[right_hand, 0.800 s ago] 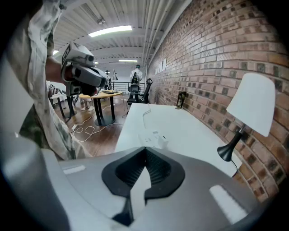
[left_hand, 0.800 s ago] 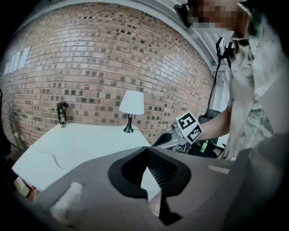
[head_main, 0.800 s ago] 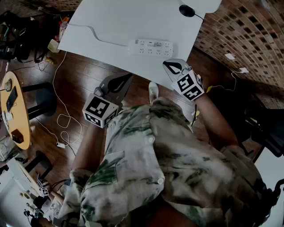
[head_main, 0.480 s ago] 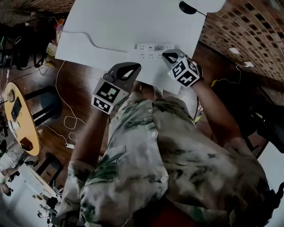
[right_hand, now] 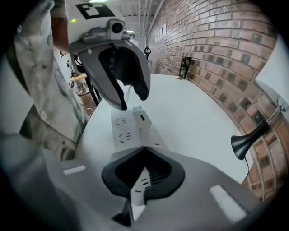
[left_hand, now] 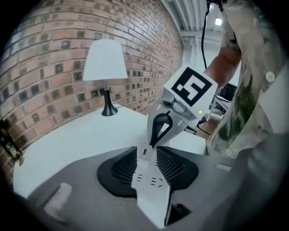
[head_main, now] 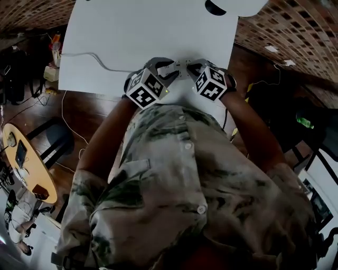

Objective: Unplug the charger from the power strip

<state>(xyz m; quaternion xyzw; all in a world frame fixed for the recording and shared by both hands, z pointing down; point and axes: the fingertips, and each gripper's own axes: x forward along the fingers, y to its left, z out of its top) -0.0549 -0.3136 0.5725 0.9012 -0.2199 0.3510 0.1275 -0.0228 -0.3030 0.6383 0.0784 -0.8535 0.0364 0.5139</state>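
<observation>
Both grippers have just come forward from the near side and are now meeting over the power strip [head_main: 180, 67]. A moment ago they were hanging short of the white table [head_main: 132, 37]. The strip is lying close to the table's near edge, with its cord [head_main: 95, 57] trailing off to the left. The left gripper [head_main: 167, 68] is straddling the strip's left part and the right gripper [head_main: 192, 67] its right part, tips pointing at each other and near together.

In the left gripper view the tongs are standing wide. The strip is running between the pads, which are sitting just beside its long sides, and I am not seeing them press. In the right gripper view the tongs are apart too, with a sliver of the socket face showing through the gap.

I am judging the reach to be finished and the unplugging not yet begun. One hand is probably going to steady the strip while the other pulls.

The charger itself is escaping me. A small pale lump [right_hand: 135, 108] on the strip under the left gripper's tip may be it, but it is too small to tell. In the head view the marker cubes and jaws are covering most of the strip, and a black lamp base [head_main: 214, 7] is cut off at the far edge.
</observation>
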